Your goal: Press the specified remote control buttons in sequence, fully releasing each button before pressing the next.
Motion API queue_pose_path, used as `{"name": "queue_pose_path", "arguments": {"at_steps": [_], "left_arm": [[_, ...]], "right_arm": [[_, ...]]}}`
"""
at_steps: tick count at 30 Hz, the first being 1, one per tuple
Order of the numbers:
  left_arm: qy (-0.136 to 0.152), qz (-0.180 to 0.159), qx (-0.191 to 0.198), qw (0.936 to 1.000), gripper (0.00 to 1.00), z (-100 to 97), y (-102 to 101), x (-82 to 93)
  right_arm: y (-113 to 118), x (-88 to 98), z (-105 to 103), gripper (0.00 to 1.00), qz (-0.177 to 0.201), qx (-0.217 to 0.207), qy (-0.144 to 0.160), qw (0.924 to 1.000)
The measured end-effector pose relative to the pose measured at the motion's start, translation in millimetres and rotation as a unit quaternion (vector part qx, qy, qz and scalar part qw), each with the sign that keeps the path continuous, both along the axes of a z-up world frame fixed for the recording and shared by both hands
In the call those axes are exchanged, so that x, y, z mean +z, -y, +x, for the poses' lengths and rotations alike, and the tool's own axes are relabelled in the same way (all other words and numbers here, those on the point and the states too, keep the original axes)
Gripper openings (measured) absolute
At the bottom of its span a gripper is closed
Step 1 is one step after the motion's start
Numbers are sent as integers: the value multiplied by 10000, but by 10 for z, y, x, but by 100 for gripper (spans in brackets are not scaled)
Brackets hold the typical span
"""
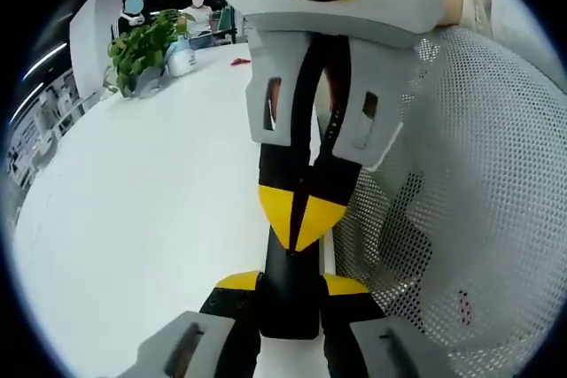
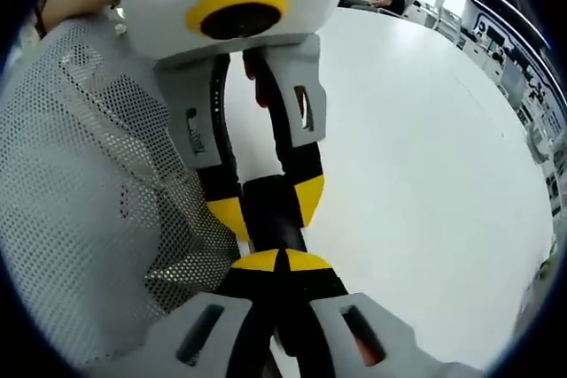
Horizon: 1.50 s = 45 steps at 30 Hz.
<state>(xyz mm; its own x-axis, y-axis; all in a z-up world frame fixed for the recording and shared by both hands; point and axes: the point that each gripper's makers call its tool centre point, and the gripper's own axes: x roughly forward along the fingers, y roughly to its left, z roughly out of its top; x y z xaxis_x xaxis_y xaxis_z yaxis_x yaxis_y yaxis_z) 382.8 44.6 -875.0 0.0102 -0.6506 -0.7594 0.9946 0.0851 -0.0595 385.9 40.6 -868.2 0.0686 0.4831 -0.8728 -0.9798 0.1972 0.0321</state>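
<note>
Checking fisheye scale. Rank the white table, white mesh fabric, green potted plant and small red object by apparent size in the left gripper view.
1. White table and white perforated mesh fabric: about alike. The fabric is nearer the camera, so they are left unranked.
2. Green leafy potted plant.
3. Small red object on the table.

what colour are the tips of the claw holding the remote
Yellow, on black fingers; the left claw grips the black remote. Clearest in the left gripper view.

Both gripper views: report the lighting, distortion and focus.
Left gripper view: bright even light, white table nearly washed out; fisheye bends its far edge; the plant is small and soft. Right gripper view: table equally pale, faint shadow by the black remote; the near mesh sleeve stays sharp.
</note>
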Motion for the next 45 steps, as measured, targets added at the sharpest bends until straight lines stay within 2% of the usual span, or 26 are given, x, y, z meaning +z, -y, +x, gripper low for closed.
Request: {"name": "queue_pose_path", "arguments": {"at_steps": [4,11,21,22,23,25,34,35,39,40,45], "left_arm": [[-7,-3,4,10000,25,0,2,1],[-16,-16,18,10000,25,-2,4,0],[-4,-1,18,10000,25,-2,3,1],[1,1,15,10000,25,-3,3,2],[4,4,10,10000,25,-3,2,0],[6,7,11,10000,25,-5,2,0],[40,41,-36,10000,25,-11,1,2],[42,45,-39,10000,25,-11,1,1],[49,49,-43,10000,25,-10,2,1],[50,51,-43,10000,25,-8,1,0],[48,45,-35,10000,25,-8,2,-4]], "right_arm": [[9,1,15,0,136,-303,-212,9992],[2,0,-5,0,4,-187,-113,9998],[5,5,1,0,229,-252,-300,9990],[4,6,-2,0,215,-211,-277,9992],[3,10,-5,0,192,19,-148,9997],[12,13,-21,0,190,31,-156,9997],[239,13,-13,0,-103,-110,-220,9996],[299,2,-13,0,-255,-122,-219,9994],[377,-6,1,0,-285,-189,-202,9992],[458,-26,9,0,-451,-222,-195,9985],[497,-8,11,0,-391,-295,-216,9986]]}}
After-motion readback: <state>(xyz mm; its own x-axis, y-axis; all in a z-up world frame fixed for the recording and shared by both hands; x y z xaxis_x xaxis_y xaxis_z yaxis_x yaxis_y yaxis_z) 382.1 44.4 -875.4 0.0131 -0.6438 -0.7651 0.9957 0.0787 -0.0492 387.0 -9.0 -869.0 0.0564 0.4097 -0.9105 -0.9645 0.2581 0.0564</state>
